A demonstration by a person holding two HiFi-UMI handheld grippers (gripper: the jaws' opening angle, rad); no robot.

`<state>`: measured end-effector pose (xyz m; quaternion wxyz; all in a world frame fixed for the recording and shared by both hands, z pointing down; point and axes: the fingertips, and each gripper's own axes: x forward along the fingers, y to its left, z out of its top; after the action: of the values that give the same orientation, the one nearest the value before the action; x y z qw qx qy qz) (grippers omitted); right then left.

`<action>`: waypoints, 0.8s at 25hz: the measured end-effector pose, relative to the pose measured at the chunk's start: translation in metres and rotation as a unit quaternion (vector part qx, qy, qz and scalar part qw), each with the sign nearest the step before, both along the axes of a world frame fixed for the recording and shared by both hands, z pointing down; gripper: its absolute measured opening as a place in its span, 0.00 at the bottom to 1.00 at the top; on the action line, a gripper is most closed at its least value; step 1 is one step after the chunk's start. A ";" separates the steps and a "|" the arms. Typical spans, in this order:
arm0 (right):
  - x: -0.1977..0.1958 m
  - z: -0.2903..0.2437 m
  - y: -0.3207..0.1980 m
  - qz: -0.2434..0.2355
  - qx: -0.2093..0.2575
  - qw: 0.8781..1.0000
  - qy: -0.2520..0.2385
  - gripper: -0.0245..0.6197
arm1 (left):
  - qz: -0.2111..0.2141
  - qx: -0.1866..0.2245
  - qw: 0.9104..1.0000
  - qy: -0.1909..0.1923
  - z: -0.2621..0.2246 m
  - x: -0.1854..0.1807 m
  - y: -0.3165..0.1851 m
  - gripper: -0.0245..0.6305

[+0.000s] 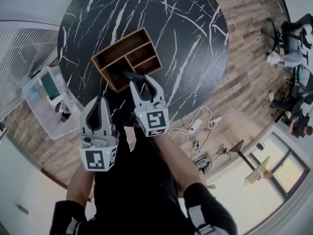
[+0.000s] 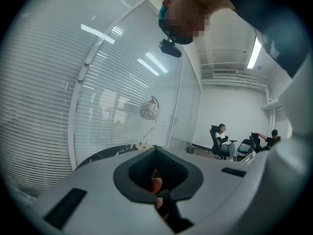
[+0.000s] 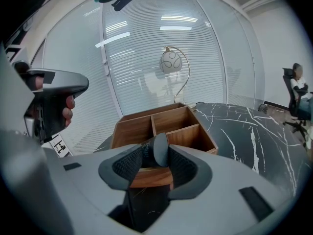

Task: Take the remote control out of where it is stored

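A wooden organiser box (image 1: 128, 57) with several compartments sits on the round black marble table (image 1: 190, 28). My right gripper (image 1: 139, 83) reaches into the box's near edge. In the right gripper view the rounded dark grey end of the remote control (image 3: 159, 150) stands upright between the jaws of the right gripper (image 3: 157, 156), just in front of the box (image 3: 164, 126). I see no pad pressing on it. The remote (image 1: 128, 75) shows as a dark shape at the fingertips in the head view. My left gripper (image 1: 100, 102) hangs off the table's near edge, shut and empty, and the left gripper (image 2: 156, 150) aims at window blinds.
A curved lamp with a round shade (image 3: 171, 62) stands behind the box. Blinds cover the glass wall (image 2: 98, 92). A white cart (image 1: 49, 99) stands left of the table. Cables and a power strip (image 1: 195, 127) lie on the wooden floor. People sit on chairs (image 2: 222, 142) far off.
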<state>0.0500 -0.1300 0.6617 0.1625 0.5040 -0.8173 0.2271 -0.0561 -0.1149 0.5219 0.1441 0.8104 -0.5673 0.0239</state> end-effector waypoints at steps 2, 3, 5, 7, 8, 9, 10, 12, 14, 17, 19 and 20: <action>0.001 -0.001 0.000 0.001 0.002 1.000 0.000 0.30 | 0.001 0.003 1.000 0.000 -0.001 0.001 -0.001 0.05; 0.001 -0.002 0.000 0.002 0.002 1.000 0.000 0.30 | 0.001 0.003 1.000 0.000 -0.001 0.001 -0.001 0.05; 0.002 -0.003 0.000 0.003 0.004 1.000 -0.001 0.29 | 0.001 0.002 1.000 0.000 -0.001 0.001 0.000 0.05; 0.003 -0.004 0.000 0.002 0.007 1.000 0.000 0.29 | 0.001 0.002 1.000 0.000 -0.001 0.002 0.000 0.05; 0.003 -0.005 0.000 0.001 0.009 1.000 0.001 0.29 | 0.000 0.002 1.000 0.000 -0.001 0.001 0.000 0.05; 0.003 -0.005 0.000 0.001 0.011 1.000 0.001 0.28 | 0.000 0.003 1.000 0.001 -0.001 0.001 0.001 0.05; 0.003 -0.006 -0.001 0.002 0.012 1.000 0.001 0.28 | -0.001 0.003 1.000 0.001 -0.001 0.001 0.001 0.05; 0.003 -0.008 0.000 0.002 0.015 1.000 -0.001 0.28 | -0.001 0.003 1.000 0.001 -0.001 0.001 0.001 0.05; 0.002 -0.010 0.000 0.001 0.017 1.000 -0.002 0.27 | -0.001 0.003 1.000 0.001 -0.002 0.002 0.002 0.05; 0.001 -0.013 0.002 -0.002 0.020 1.000 -0.003 0.26 | -0.002 0.004 1.000 0.002 -0.003 0.002 0.003 0.05; 0.001 -0.015 0.003 -0.003 0.022 1.000 -0.002 0.25 | -0.004 0.003 1.000 0.005 -0.004 0.002 0.004 0.05; 0.001 -0.015 0.004 -0.003 0.023 1.000 -0.002 0.25 | -0.004 0.003 1.000 0.005 -0.004 0.003 0.005 0.05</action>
<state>0.0511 -0.1261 0.6466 0.1502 0.5045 -0.8241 0.2092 -0.0533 -0.1098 0.5178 0.1444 0.8086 -0.5701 0.0172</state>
